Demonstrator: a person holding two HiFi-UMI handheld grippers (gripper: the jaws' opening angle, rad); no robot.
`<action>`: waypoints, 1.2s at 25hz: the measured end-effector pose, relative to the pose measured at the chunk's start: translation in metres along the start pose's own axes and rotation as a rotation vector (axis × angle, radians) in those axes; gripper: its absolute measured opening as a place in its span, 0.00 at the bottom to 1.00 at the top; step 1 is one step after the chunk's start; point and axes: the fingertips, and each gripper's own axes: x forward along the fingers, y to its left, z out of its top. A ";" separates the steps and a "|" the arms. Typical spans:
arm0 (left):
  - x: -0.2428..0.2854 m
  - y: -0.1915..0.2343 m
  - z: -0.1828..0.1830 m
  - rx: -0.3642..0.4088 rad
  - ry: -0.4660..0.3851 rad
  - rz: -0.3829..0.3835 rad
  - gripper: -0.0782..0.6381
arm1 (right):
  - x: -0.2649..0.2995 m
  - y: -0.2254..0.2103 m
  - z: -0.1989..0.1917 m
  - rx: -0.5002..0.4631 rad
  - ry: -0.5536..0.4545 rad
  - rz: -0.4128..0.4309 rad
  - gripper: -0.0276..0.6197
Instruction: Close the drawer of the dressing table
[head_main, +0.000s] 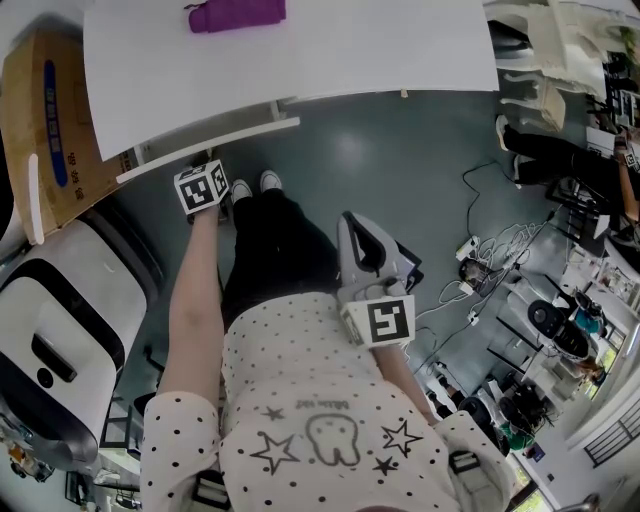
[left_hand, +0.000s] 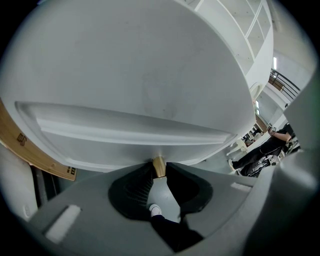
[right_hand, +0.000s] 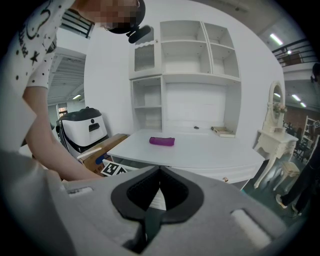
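Observation:
The white dressing table (head_main: 330, 50) fills the top of the head view. Its drawer (head_main: 215, 143) stands out a little from under the left front edge. In the left gripper view the white drawer front (left_hand: 130, 125) is very close, and my left gripper (left_hand: 159, 172) is shut on the drawer's small brass knob (left_hand: 159, 165), one black pad on each side. The left marker cube (head_main: 205, 187) sits just below the drawer. My right gripper (head_main: 352, 225) hangs by the person's body, away from the table, its tips (right_hand: 160, 170) together with nothing between them.
A purple roll (head_main: 238, 14) lies on the table top. A cardboard box (head_main: 50, 130) and a white-and-black machine (head_main: 50, 340) stand at the left. The person's legs and white shoes (head_main: 255, 185) are below the drawer. Cables (head_main: 490, 250) lie on the floor at the right.

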 end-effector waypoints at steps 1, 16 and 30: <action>0.000 0.000 0.000 0.000 0.002 0.001 0.23 | 0.001 0.001 0.001 0.007 0.002 0.000 0.05; 0.003 -0.002 0.008 -0.003 -0.005 -0.003 0.23 | 0.005 -0.003 0.002 0.005 0.009 0.006 0.05; 0.008 0.003 0.017 -0.006 -0.011 0.000 0.23 | 0.011 -0.002 0.001 -0.002 0.018 0.005 0.05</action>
